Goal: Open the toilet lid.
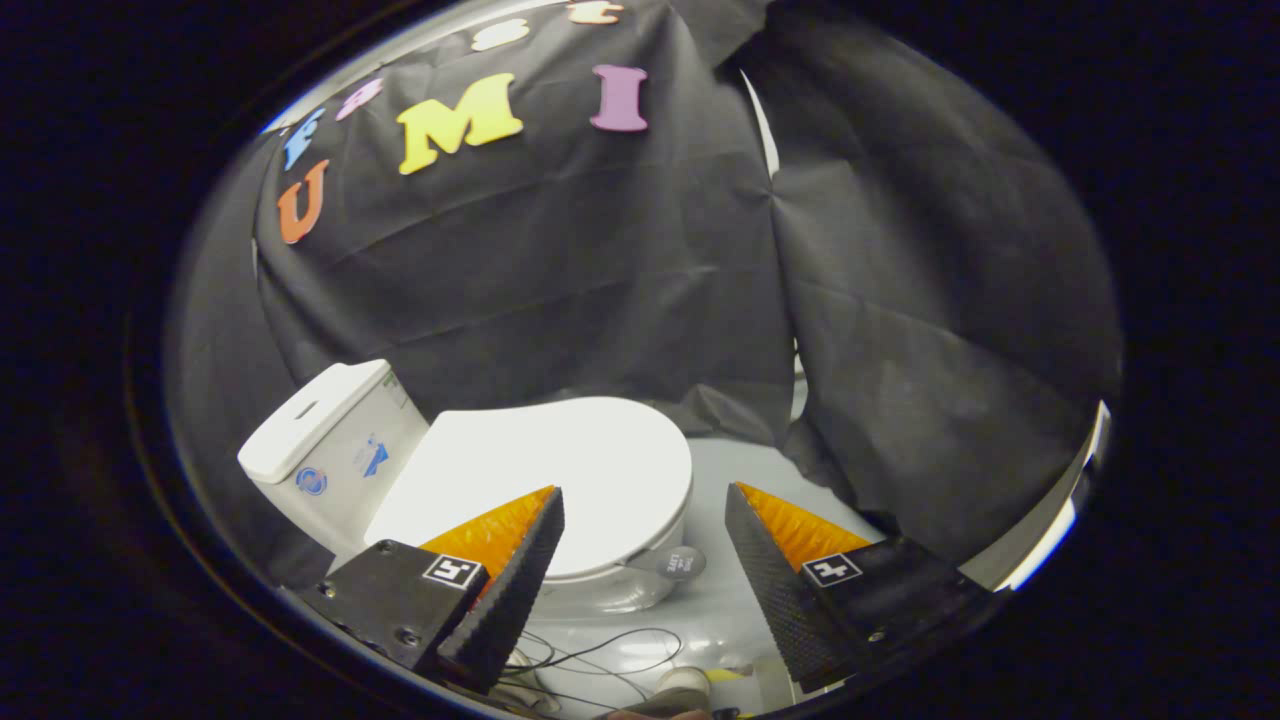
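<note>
A white toilet stands ahead of my fingers, its tank (325,445) to the left rear. The white lid (560,470) lies flat and closed over the bowl, its rounded front edge pointing toward the gap between my fingers. A small round tag (678,563) hangs at the front rim of the lid. My gripper (645,495) is open, with the left finger (510,580) overlapping the lid's near left side in the view and the right finger (775,580) off to the right of the bowl. Nothing is held between them.
Black cloth walls close in behind and to the right of the toilet. The pale floor (740,470) shows to the right of the bowl. Thin dark cables (600,655) lie on the floor just below the bowl, near my fingers.
</note>
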A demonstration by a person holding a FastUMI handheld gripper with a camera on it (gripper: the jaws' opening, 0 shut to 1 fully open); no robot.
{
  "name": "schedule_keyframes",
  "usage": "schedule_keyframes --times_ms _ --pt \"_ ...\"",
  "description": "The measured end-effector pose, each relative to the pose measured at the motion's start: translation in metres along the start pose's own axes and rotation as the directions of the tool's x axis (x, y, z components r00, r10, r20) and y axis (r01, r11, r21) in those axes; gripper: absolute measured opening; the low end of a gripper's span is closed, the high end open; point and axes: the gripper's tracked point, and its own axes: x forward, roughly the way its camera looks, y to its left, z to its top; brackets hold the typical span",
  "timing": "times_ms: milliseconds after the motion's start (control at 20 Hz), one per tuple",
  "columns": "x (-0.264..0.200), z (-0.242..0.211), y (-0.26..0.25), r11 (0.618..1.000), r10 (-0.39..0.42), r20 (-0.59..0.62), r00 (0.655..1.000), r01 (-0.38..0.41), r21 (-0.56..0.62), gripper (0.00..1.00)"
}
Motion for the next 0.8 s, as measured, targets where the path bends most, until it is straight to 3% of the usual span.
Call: schedule_keyframes --times_ms 100,350,550,650,800 --pt "0.015 -0.016 -0.013 0.997 -0.009 -0.084 0.996 0.015 0.073 1.0" --pt "0.044 -0.05 -0.024 0.973 0.06 -0.227 0.972 -0.007 0.229 1.0" --pt "0.06 -0.068 -0.029 0.961 0.096 -0.296 0.95 -0.012 0.276 0.99" --pt "0.069 -0.087 -0.036 0.95 0.081 -0.364 0.928 0.038 0.31 0.99" --pt "0.081 -0.1 -0.036 0.938 0.107 -0.397 0.912 0.04 0.345 0.99"
